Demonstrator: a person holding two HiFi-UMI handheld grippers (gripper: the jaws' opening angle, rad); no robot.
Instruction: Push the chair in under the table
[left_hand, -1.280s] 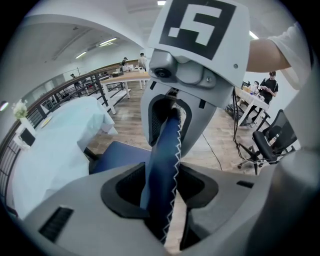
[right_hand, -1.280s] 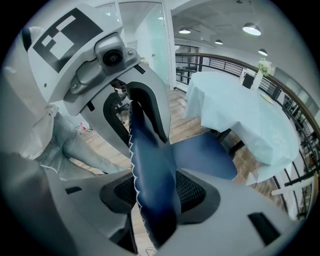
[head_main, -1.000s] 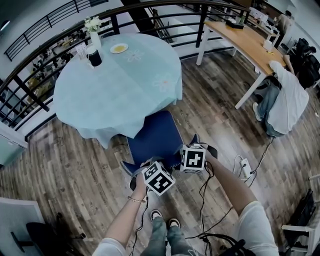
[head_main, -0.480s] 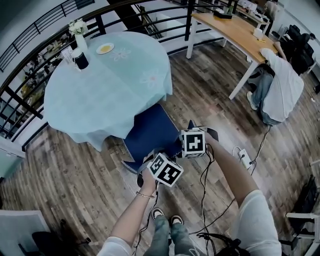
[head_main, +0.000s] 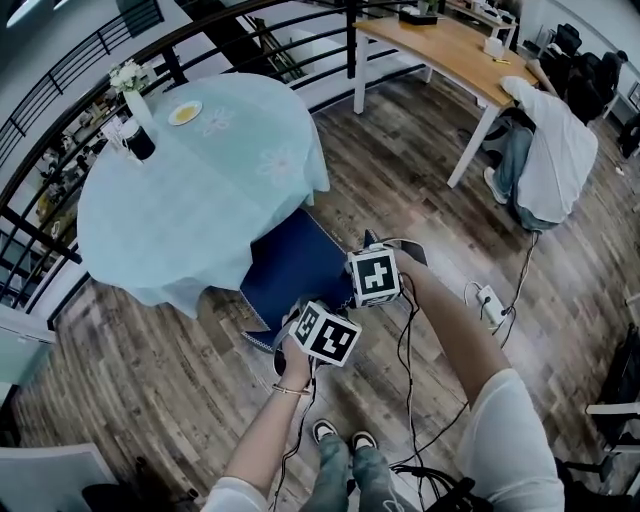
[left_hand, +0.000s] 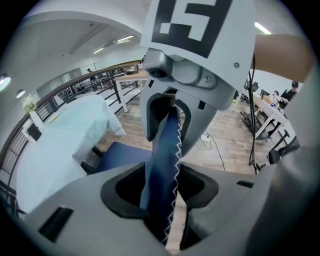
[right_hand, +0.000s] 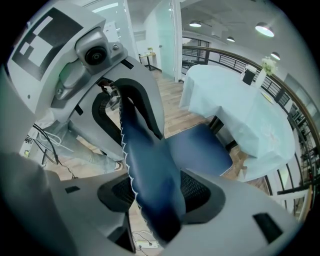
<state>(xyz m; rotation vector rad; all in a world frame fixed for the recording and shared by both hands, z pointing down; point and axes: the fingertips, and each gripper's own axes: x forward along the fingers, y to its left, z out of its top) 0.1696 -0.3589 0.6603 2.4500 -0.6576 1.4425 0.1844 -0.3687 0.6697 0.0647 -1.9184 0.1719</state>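
Table (head_main: 200, 195): round, under a pale blue cloth. A vase (head_main: 130, 88), a dark cup (head_main: 138, 142) and a small plate (head_main: 184, 113) stand close together at its far left edge, beside the railing.

Chair (head_main: 295, 262): blue, at the near right edge of the table. The front of its seat lies under the hanging cloth hem; most of the seat and the backrest (left_hand: 167, 142) are out on the floor. Judged partly in, push not finished.

Left gripper (left_hand: 162, 182): jaws spread, straddling the top of the backrest. Floor shows between the fabric and one jaw, so this is no clamp.

Right gripper (right_hand: 155, 195): just beside the left on the same edge. Its jaws have just been opening, with the backrest between them and no pinch evident.

Floor at right: a power strip (head_main: 490, 300) and trailing cables (head_main: 408, 390) near the person's feet.

Risks:
- With both jaws loose, they may slide up off the padded edge mid-push.
- Uneven pressure could slew the chair into a table leg.
- The seat may catch the hem and drag the cloth, tipping the vase and cup.
- A step forward could snag the cables.
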